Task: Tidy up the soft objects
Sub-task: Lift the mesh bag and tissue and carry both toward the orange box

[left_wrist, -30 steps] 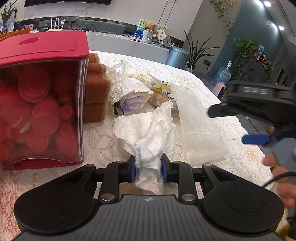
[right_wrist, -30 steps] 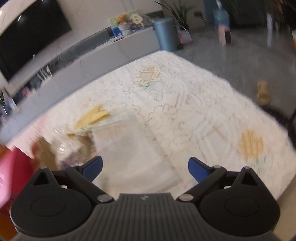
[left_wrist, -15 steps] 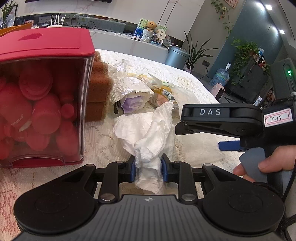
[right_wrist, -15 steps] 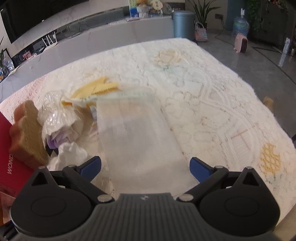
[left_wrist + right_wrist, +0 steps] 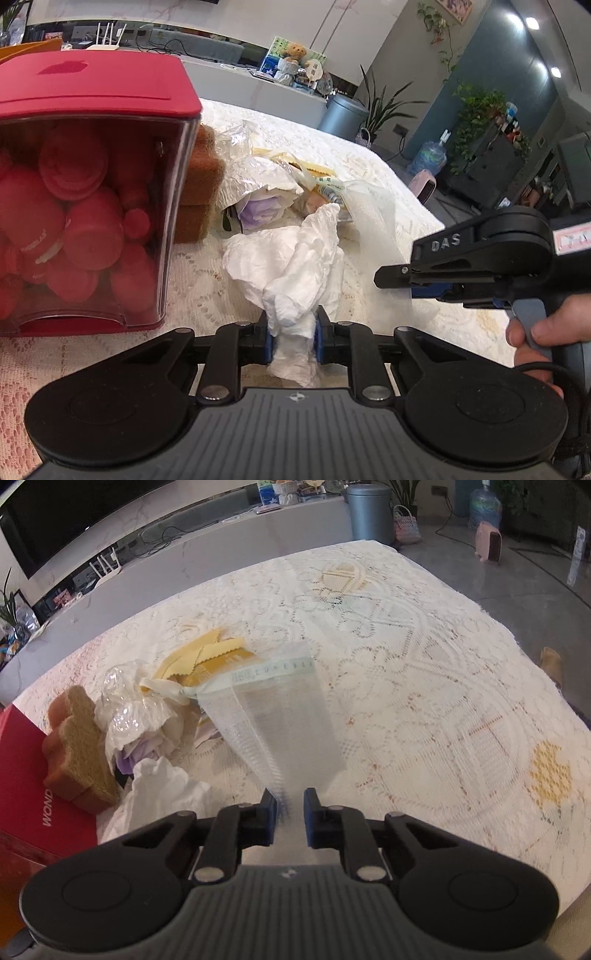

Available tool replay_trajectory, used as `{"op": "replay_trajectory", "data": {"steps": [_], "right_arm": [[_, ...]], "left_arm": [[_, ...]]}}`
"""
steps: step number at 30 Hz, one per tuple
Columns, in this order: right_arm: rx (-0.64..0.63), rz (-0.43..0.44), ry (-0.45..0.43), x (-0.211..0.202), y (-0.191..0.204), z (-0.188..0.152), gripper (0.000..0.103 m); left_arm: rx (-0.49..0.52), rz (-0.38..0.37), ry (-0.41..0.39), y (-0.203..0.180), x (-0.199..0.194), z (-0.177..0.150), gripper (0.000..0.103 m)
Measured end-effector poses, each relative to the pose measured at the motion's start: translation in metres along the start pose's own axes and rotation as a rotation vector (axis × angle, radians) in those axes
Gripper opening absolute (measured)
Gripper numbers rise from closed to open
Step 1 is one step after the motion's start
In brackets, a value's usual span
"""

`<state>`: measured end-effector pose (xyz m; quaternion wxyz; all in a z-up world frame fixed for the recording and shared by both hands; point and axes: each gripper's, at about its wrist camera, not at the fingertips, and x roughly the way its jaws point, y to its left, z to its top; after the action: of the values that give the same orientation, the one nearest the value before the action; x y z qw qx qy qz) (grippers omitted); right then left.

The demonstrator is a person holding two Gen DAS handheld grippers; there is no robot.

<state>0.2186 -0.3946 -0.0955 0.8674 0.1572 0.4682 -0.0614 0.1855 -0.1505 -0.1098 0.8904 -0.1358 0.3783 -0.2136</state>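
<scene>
At the far left stands one red-lidded clear box (image 5: 85, 206) packed with red rounded pieces, and just beside it one stack of brown sponges (image 5: 201, 184). Next comes a single heap of crinkled clear wrap and pale yellow strips (image 5: 207, 653), then one white crumpled tissue (image 5: 295, 258), which the left gripper (image 5: 292, 341) clamps at its near end, jaws closing tighter than a second ago. Further right lies one white mesh bag (image 5: 280, 720), flat on the lace tablecloth (image 5: 424, 701). The change is here: the right gripper (image 5: 290, 821), wide apart half a second ago, is now closing with the bag's near edge gathered between its blue pads, which appear to pinch it. That suggests the bag is being secured so the tissue can go inside. Count: two grippers, each holding one soft item.
</scene>
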Motion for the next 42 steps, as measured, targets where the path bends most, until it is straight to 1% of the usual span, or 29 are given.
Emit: {"op": "replay_trajectory", "data": {"steps": [1,2,3,6,8,11,16,20,23,25,26,28,29,30,32,34,35,36,37,38,39,42], "right_arm": [[0.0,0.002,-0.001,-0.002,0.0,-0.001,0.013],[-0.001,-0.001,-0.004,-0.005,0.0,-0.001,0.009],[-0.004,-0.005,-0.008,-0.008,-0.001,-0.002,0.007],[-0.005,-0.003,-0.018,-0.016,-0.004,-0.005,0.004],[0.015,0.005,-0.034,-0.023,-0.008,-0.007,0.003],[0.065,0.014,-0.092,-0.04,-0.015,-0.008,0.003],[0.067,0.03,-0.16,-0.062,-0.015,-0.01,0.003],[0.096,0.058,-0.188,-0.068,-0.017,-0.009,0.002],[0.12,0.101,-0.19,-0.069,-0.02,-0.008,0.0],[0.096,0.102,-0.17,-0.067,-0.019,-0.007,0.001],[0.086,0.092,-0.157,-0.062,-0.018,-0.008,0.004],[0.123,0.048,-0.123,-0.046,-0.021,-0.008,0.009],[0.147,0.03,-0.091,-0.035,-0.025,-0.006,0.023],[0.168,0.019,-0.062,-0.025,-0.028,-0.004,0.054],[0.223,-0.009,-0.039,-0.013,-0.038,0.0,0.074],[0.264,-0.01,-0.044,-0.009,-0.044,0.004,0.075],[0.273,0.002,-0.039,-0.007,-0.046,0.005,0.084],[0.27,0.018,-0.016,-0.004,-0.045,0.005,0.091],[0.257,0.03,0.008,0.0,-0.041,0.005,0.091],[0.226,0.035,0.028,0.004,-0.036,0.003,0.093],[0.171,0.021,0.016,0.006,-0.028,0.002,0.095],[-0.034,-0.06,0.023,0.017,0.002,-0.001,0.097]], "left_arm": [[-0.001,-0.004,-0.007,0.0,-0.001,0.0,0.022],[0.004,-0.002,-0.016,-0.001,-0.003,0.0,0.022],[0.014,0.006,-0.022,-0.003,-0.005,0.001,0.022],[0.04,0.036,-0.034,-0.008,-0.009,0.003,0.022],[0.044,0.043,-0.037,-0.011,-0.012,0.005,0.022],[0.063,0.042,-0.032,-0.018,-0.018,0.011,0.022],[0.117,0.052,-0.033,-0.032,-0.033,0.019,0.022],[0.181,0.074,-0.062,-0.049,-0.05,0.025,0.022],[0.173,0.086,-0.078,-0.051,-0.066,0.036,0.022],[0.154,0.087,-0.08,-0.046,-0.076,0.042,0.023],[0.146,0.089,-0.078,-0.043,-0.08,0.045,0.023],[0.138,0.115,-0.058,-0.038,-0.086,0.048,0.023],[0.139,0.142,-0.042,-0.035,-0.088,0.048,0.023],[0.147,0.161,-0.03,-0.034,-0.089,0.049,0.023],[0.187,0.169,-0.021,-0.033,-0.093,0.049,0.023],[0.228,0.183,-0.019,-0.032,-0.099,0.05,0.023],[0.241,0.191,-0.023,-0.028,-0.103,0.052,0.023],[0.249,0.195,-0.028,-0.027,-0.105,0.053,0.023],[0.248,0.193,-0.034,-0.025,-0.108,0.053,0.023],[0.236,0.186,-0.037,-0.021,-0.108,0.055,0.024],[0.217,0.176,-0.039,-0.016,-0.109,0.054,0.024],[0.139,0.135,-0.031,-0.003,-0.107,0.051,0.024]]}}
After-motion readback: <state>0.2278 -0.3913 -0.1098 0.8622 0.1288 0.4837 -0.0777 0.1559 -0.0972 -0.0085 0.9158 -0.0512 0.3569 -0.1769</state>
